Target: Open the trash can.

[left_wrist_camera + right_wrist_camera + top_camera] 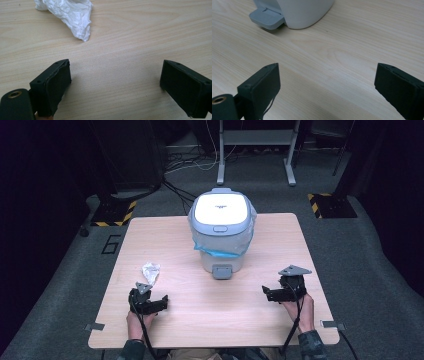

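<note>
- The small grey-and-white pedal bin [220, 231] with a pale blue plastic liner stands at the middle of the light wooden worktop [210, 315], lid down, its grey foot pedal [222, 271] facing the near edge.
- A crumpled white paper wad [150, 272] lies on the left side of the worktop, left of the bin and well apart from it.
- The left claw [161, 303] rests low near the near-left part of the worktop, just on the near side of the wad; in the left gripper view its jaws stand wide with bare wood between them and the paper [68, 15] lies ahead, untouched.
- The right claw [266, 293] hovers at the near right, turned towards the bin; in the right gripper view its jaws are wide and empty too, with the pedal [265, 18] and the bin's rounded base ahead to the far left.
- The work in hand looks like binning the paper. To do it well, I'd bring the left claw forward so the jaws straddle the thick middle of the wad, not its thin tail, then close firmly.
- The right claw would do best pressing squarely down on the pedal, so the light bin doesn't slide or tip.
</note>
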{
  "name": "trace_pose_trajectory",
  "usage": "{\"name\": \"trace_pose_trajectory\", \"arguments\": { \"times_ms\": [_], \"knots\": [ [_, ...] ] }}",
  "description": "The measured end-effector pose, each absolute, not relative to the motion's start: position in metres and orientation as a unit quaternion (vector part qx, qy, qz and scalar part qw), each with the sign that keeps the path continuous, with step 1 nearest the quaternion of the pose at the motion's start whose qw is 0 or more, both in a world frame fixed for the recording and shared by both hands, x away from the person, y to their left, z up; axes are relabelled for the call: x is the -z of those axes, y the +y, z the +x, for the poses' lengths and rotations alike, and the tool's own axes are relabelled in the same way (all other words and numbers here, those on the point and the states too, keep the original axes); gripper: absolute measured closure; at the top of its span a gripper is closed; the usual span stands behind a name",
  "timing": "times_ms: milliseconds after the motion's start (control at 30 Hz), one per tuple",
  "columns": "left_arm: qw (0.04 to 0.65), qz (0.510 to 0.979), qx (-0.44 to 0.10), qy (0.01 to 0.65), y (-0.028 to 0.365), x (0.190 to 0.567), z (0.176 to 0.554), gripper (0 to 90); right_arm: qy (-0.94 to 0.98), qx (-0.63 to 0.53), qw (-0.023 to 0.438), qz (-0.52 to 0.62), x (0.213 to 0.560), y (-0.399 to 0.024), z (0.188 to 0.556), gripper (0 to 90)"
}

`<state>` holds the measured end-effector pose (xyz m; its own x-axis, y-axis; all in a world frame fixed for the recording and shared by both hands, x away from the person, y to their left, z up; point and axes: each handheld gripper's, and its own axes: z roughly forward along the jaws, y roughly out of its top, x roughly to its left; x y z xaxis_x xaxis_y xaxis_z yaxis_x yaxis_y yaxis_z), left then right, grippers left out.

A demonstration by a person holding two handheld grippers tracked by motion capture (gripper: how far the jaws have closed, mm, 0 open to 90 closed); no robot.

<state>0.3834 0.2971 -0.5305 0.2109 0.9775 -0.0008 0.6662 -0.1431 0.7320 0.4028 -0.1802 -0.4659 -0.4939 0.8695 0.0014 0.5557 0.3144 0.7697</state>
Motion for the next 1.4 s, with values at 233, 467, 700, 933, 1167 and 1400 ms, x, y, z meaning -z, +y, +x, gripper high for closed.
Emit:
{"name": "trace_pose_trajectory", "arguments": {
  "times_ms": [233, 467, 700, 933, 1167, 1400],
  "knots": [
    [0.311, 0.713, -0.25, 0.576, 0.297, 0.531, 0.383, 9.7, 0.788, -0.372, 0.21, 0.444, 0.462, -0.17, 0.408, 6.1],
    [0.311, 0.713, -0.25, 0.576, 0.297, 0.531, 0.383, 9.7, 0.793, -0.372, 0.203, 0.437, 0.46, -0.161, 0.412, 6.3],
    [0.31, 0.714, -0.25, 0.576, 0.297, 0.53, 0.383, 9.7, 0.798, -0.371, 0.202, 0.43, 0.458, -0.156, 0.414, 6.5],
    [0.311, 0.713, -0.25, 0.576, 0.297, 0.531, 0.383, 9.7, 0.803, -0.372, 0.202, 0.42, 0.454, -0.147, 0.42, 6.8],
    [0.311, 0.713, -0.25, 0.576, 0.297, 0.53, 0.383, 9.7, 0.813, -0.369, 0.199, 0.403, 0.452, -0.135, 0.427, 7.5],
    [0.311, 0.714, -0.25, 0.576, 0.297, 0.531, 0.383, 9.8, 0.824, -0.37, 0.192, 0.384, 0.45, -0.121, 0.436, 10.4]
  ]
}}
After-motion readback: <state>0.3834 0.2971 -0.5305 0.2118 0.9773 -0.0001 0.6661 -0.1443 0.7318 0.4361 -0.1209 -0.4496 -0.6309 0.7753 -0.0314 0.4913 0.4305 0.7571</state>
